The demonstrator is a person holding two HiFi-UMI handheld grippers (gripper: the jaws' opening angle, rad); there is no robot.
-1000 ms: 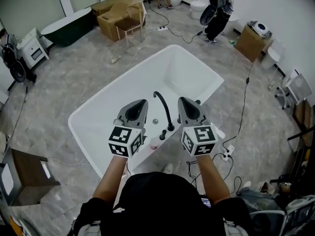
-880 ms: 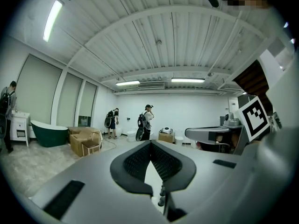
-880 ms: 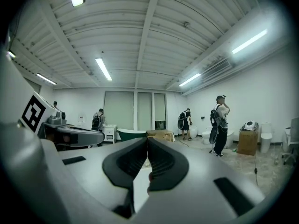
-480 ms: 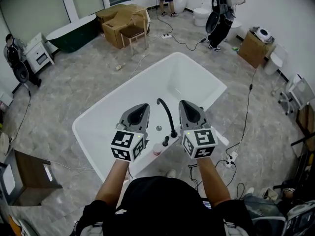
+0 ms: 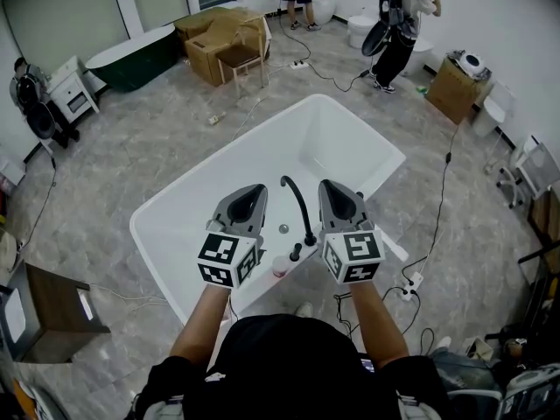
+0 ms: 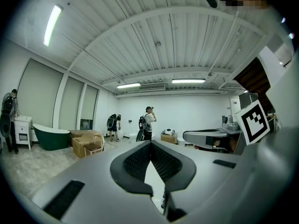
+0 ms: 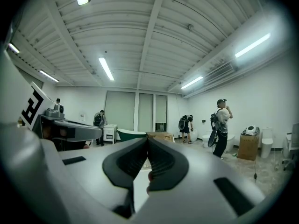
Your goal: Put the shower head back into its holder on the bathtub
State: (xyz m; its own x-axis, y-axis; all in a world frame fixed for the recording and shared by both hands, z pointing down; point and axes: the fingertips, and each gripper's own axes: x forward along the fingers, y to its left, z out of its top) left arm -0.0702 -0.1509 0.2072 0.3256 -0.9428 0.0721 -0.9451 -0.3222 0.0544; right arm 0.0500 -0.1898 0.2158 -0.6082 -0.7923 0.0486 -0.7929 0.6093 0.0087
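The white bathtub (image 5: 197, 199) lies slantwise on the grey floor below me. A black curved faucet (image 5: 297, 201) rises from its near rim, with a black knob (image 5: 296, 251) and a small pinkish fitting (image 5: 278, 266) beside it. My left gripper (image 5: 254, 188) and right gripper (image 5: 331, 185) hover level on either side of the faucet, above the rim. Both are shut and hold nothing. A white elongated piece (image 5: 393, 247), possibly the shower head, pokes out behind the right gripper. In the left gripper view the left gripper (image 6: 150, 144) shows closed tips, as does the right gripper (image 7: 147, 140) in its own view.
Cardboard boxes (image 5: 214, 26) and a dark green tub (image 5: 131, 56) stand at the back left. People (image 5: 398, 16) stand by toilets at the back. A cable (image 5: 437, 195) and a power strip (image 5: 408, 282) lie right of the tub. A brown box (image 5: 455, 84) sits at the right.
The head view has shifted slightly, so the tub sits a little lower in the picture. Both grippers stay side by side by the faucet, still shut.
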